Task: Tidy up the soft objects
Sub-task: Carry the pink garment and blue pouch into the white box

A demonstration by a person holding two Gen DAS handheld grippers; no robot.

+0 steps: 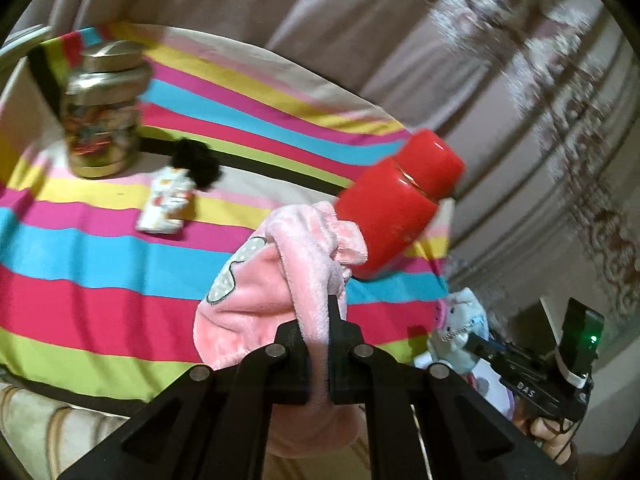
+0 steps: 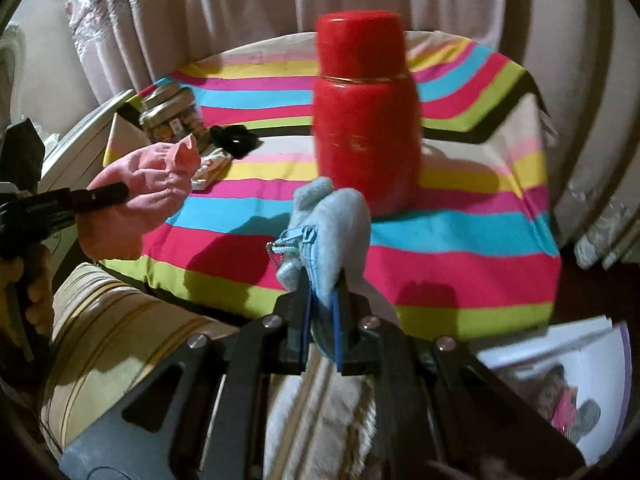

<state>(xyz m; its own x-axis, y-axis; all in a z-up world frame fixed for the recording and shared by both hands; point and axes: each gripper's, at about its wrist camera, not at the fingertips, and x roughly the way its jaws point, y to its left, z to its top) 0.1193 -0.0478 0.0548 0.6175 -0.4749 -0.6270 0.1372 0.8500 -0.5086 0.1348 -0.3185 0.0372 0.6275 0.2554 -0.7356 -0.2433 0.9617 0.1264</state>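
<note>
My left gripper (image 1: 318, 316) is shut on a pink plush cloth item (image 1: 272, 280) with a grey spotted patch, held above the striped cloth; it also shows in the right wrist view (image 2: 148, 188). My right gripper (image 2: 322, 300) is shut on a light blue plush zip pouch (image 2: 332, 232), held above the near edge of the table; the pouch also shows in the left wrist view (image 1: 460, 320). A black fluffy scrunchie (image 1: 196, 162) and a small white patterned fabric piece (image 1: 166, 204) lie on the striped cloth (image 1: 100, 256).
A red flask (image 2: 366, 116) stands on the striped table. A gold-lidded jar (image 1: 102, 108) stands at the far left corner. Curtains (image 2: 224, 12) hang behind. A striped cushion (image 2: 112, 320) is below, and a printed bag (image 2: 560, 384) lies at the lower right.
</note>
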